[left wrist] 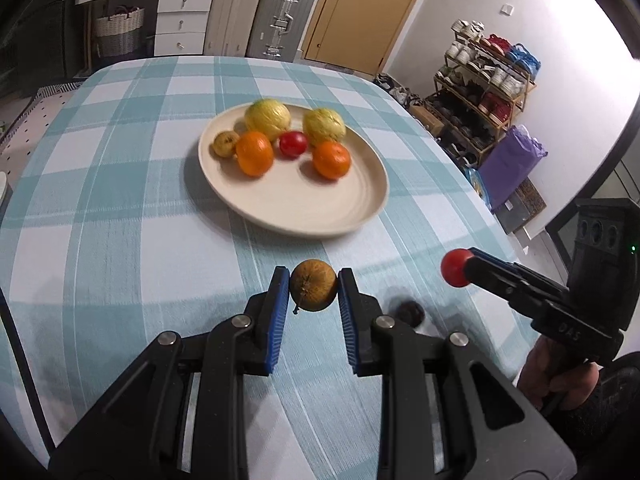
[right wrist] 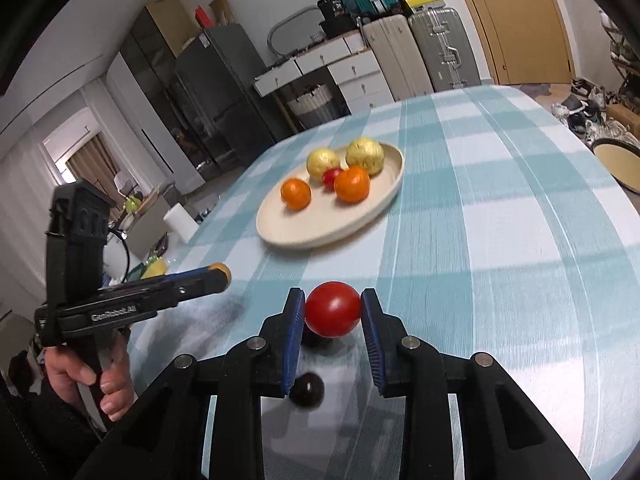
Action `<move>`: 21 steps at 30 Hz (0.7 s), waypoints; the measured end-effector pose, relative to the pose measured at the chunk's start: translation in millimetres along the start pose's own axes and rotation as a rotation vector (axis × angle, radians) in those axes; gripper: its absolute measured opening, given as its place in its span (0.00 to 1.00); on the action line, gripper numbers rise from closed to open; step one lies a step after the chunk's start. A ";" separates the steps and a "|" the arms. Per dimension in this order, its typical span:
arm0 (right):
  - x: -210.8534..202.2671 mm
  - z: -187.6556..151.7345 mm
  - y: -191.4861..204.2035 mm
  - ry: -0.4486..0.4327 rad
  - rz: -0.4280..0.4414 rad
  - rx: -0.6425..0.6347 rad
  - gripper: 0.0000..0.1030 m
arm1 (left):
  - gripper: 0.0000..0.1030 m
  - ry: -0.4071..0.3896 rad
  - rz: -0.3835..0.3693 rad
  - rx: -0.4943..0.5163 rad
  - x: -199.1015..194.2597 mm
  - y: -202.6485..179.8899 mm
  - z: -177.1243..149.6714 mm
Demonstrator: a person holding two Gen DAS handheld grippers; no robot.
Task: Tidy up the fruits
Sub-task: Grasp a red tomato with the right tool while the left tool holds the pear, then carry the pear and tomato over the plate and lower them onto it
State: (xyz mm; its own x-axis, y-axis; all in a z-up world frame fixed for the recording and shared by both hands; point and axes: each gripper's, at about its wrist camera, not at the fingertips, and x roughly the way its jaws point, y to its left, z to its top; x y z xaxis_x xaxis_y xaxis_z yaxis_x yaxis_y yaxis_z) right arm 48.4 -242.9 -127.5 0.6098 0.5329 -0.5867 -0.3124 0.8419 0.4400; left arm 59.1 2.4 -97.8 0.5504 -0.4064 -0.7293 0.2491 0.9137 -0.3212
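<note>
A cream plate [left wrist: 304, 204] [right wrist: 288, 232] on the checked tablecloth holds two yellow fruits, two oranges [left wrist: 255, 153] [right wrist: 352, 185], a small red fruit [left wrist: 293, 143] and a small brown fruit [left wrist: 225, 143]. My left gripper [left wrist: 313, 288] is shut on a brown round fruit [left wrist: 314, 285], held above the cloth short of the plate; it also shows in the right wrist view [right wrist: 221, 271]. My right gripper [right wrist: 333, 310] is shut on a red tomato [right wrist: 333, 309] [left wrist: 457, 268], to the right of the left one. A dark fruit [left wrist: 410, 312] [right wrist: 307, 389] lies on the cloth below the grippers.
The table edge [left wrist: 472, 168] falls away at right toward a shoe rack [left wrist: 480, 92] and a purple bag [left wrist: 510, 160]. Drawers and suitcases [left wrist: 280, 16] stand beyond the far edge. A round dark-rimmed tray [right wrist: 618, 162] sits at the far right in the right wrist view.
</note>
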 end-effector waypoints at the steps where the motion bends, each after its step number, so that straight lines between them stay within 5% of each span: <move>1: 0.9 4.6 0.1 -0.006 0.002 -0.004 0.29 | 0.21 -0.003 0.001 -0.005 2.5 2.6 5.9; 15: 46.5 44.5 -4.4 0.021 0.047 -0.011 0.23 | 0.21 0.002 -0.035 -0.034 39.7 16.3 45.4; 21: 66.5 36.0 -1.3 0.092 0.058 -0.034 0.33 | 0.21 -0.021 -0.026 -0.062 32.6 28.9 44.5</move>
State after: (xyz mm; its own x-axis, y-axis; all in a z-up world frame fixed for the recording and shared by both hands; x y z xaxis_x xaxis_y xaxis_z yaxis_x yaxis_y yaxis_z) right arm 115.5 -211.6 -142.6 0.5210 0.5846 -0.6219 -0.3707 0.8113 0.4521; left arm 119.8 15.4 -104.0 0.5611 -0.4294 -0.7076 0.2141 0.9011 -0.3770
